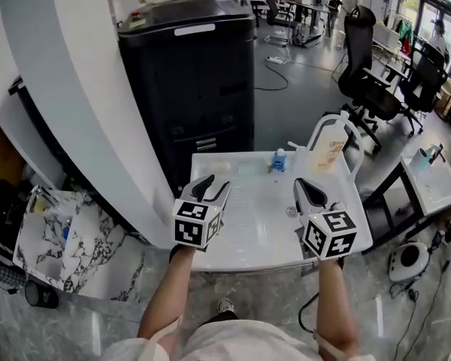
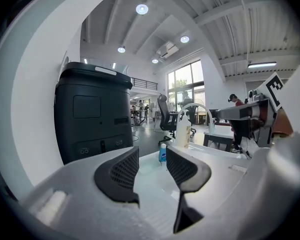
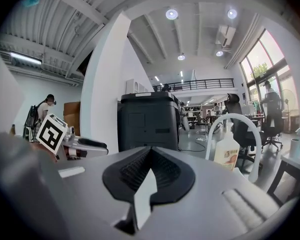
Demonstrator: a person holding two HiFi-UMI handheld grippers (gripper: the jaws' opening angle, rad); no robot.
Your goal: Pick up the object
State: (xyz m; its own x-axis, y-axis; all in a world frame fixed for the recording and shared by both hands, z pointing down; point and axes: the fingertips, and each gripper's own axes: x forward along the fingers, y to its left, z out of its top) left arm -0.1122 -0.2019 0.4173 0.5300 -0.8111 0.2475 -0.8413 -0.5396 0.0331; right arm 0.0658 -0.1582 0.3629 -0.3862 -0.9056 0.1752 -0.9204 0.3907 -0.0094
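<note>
A white table (image 1: 255, 235) stands in front of me. A small bottle with a blue label (image 1: 279, 159) is at its far edge. To the right of it is a taller white pump bottle (image 1: 331, 150) inside a white hoop (image 1: 351, 130). My left gripper (image 1: 213, 183) hovers over the table's left part, open and with nothing between its jaws. In the left gripper view the small bottle (image 2: 162, 153) shows far off through the gap of my left gripper (image 2: 152, 157). My right gripper (image 1: 306, 189) hovers over the right part, and in the right gripper view my right gripper (image 3: 150, 151) is shut and empty, left of the pump bottle (image 3: 226, 154).
A tall black machine (image 1: 188, 74) stands just beyond the table. A thick white column (image 1: 83, 111) runs along the left. Black office chairs (image 1: 368, 74) and a small side table (image 1: 432, 183) are on the right. A marbled shelf with clutter (image 1: 68, 239) sits low on the left.
</note>
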